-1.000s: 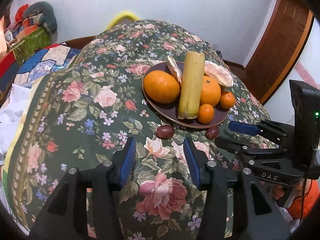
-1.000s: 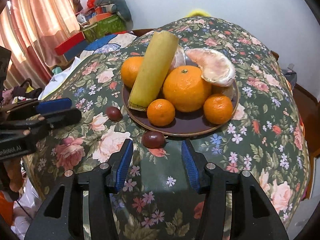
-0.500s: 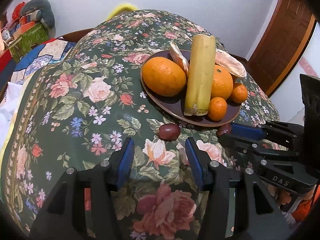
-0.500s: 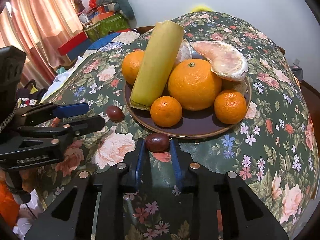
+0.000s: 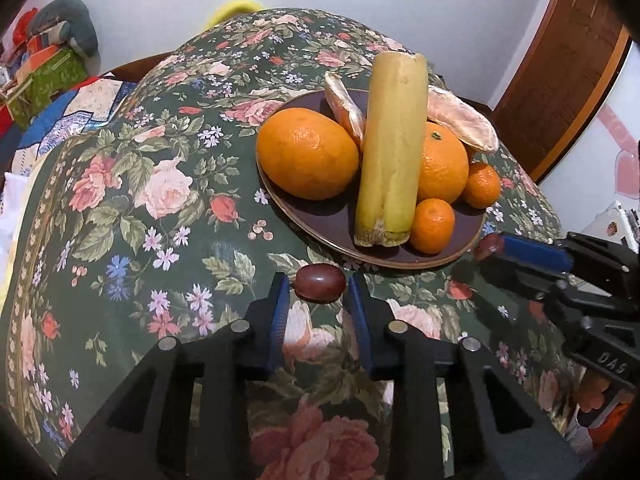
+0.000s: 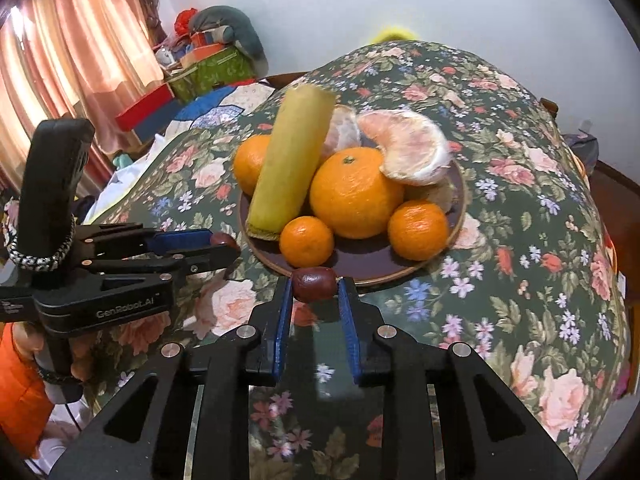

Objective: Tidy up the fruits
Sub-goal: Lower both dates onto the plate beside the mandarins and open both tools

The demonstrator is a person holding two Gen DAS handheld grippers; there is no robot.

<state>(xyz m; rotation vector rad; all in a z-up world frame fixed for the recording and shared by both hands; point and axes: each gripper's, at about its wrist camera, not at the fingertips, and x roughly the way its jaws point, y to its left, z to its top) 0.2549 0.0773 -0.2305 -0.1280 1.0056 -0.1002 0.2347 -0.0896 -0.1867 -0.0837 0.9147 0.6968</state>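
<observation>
A brown plate [image 5: 320,224] [image 6: 456,236] on the floral tablecloth holds oranges, small mandarins, peeled citrus pieces and a yellow-green cane stalk [image 5: 392,148] [image 6: 292,160]. My left gripper [image 5: 318,286] has closed around a dark red date [image 5: 320,282] on the cloth in front of the plate. My right gripper [image 6: 313,285] is shut on a second dark red date [image 6: 313,282], held at the plate's near rim. That date [image 5: 488,245] shows at the right gripper's tips in the left wrist view. The left gripper's date [image 6: 222,239] shows in the right wrist view.
The round table [image 5: 120,208] is covered with a dark green floral cloth. A bed with boxes and clutter [image 6: 200,64] lies beyond its far left. A wooden door [image 5: 560,80] stands at the right. A chair [image 6: 612,184] stands at the table's right edge.
Both grippers moved forward to the dates and closed on them. The right one shut first, then rose slightly with its date; the left one closed last.
</observation>
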